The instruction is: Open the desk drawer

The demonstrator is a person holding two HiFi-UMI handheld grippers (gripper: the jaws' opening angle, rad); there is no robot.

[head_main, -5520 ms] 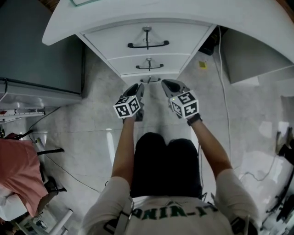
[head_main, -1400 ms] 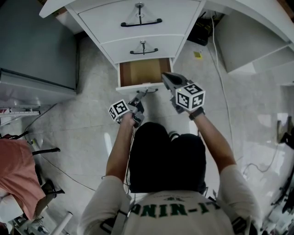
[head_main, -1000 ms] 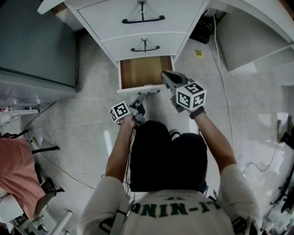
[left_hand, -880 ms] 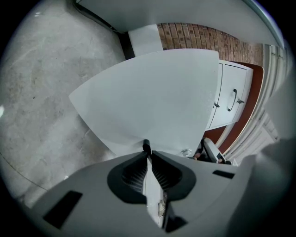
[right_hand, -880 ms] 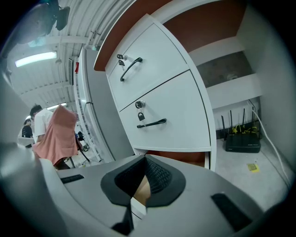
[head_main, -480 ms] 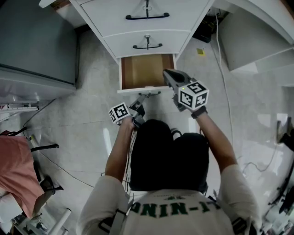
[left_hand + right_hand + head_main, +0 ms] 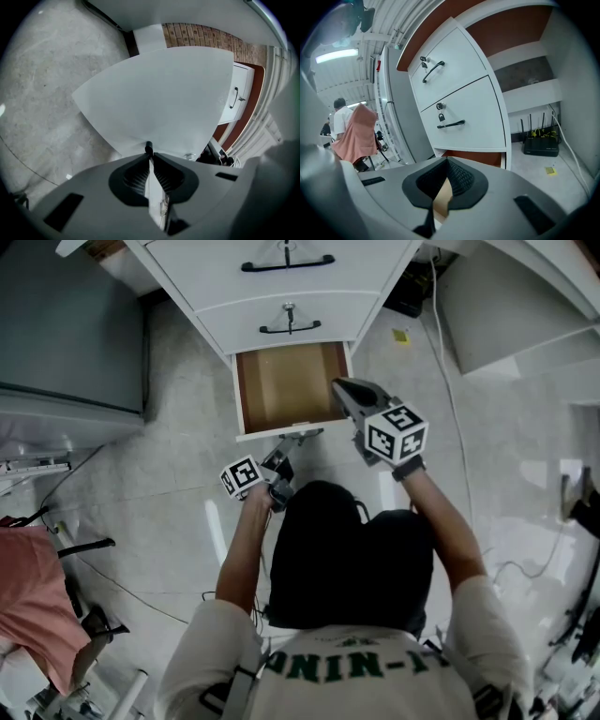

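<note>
Although the bottom drawer stood well out below the desk's front edge in the head view, its wooden inside bare, the left claw was at its dark handle. The right claw hung over the drawer's right edge. In the left gripper view, the claw was clamped on that thin handle. In the right gripper view, the claw was together, holding nothing. Being empty, the drawer likely ran light yet rigid. The slim, smooth handle looked best taken at its middle.
</note>
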